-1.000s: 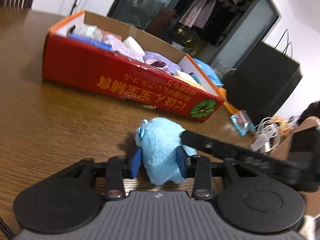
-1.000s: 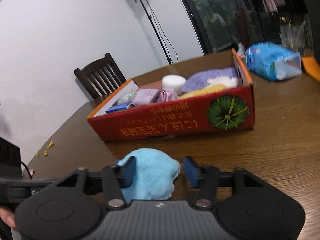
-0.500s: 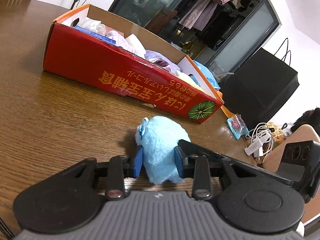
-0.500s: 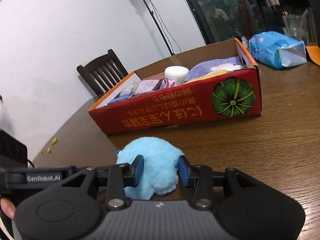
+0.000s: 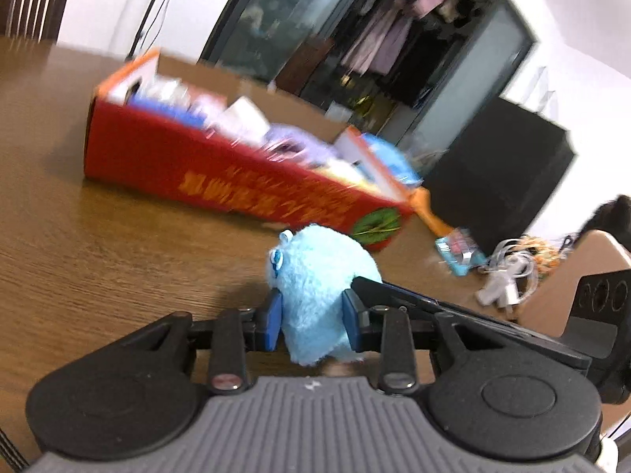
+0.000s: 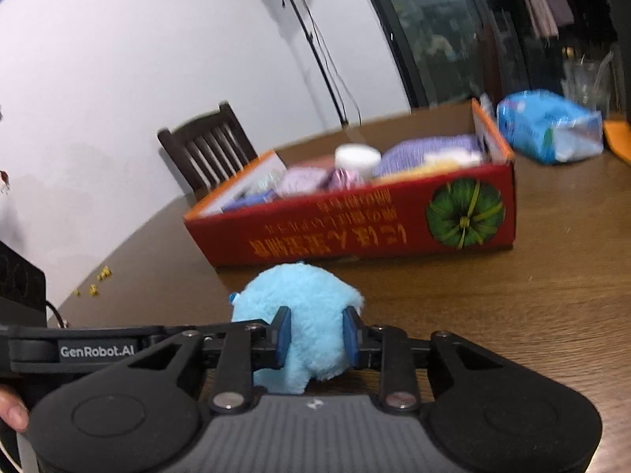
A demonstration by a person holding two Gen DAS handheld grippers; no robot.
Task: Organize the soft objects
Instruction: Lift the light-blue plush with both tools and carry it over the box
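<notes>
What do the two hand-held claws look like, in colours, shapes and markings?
Both claws, left and right, look alike: black bodies with two round discs, a grey ribbed centre plate, and black fingers tipped with blue pads. The left claw's bar in the right wrist view bears white lettering, "GenRobot.AI".

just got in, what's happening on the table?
A person holds a gripper in each hand, and both clamp the same blue plush toy. The left gripper pinches it; the right gripper is closing on it from the other side. The red box of soft things sits just beyond, on the wooden table.
</notes>
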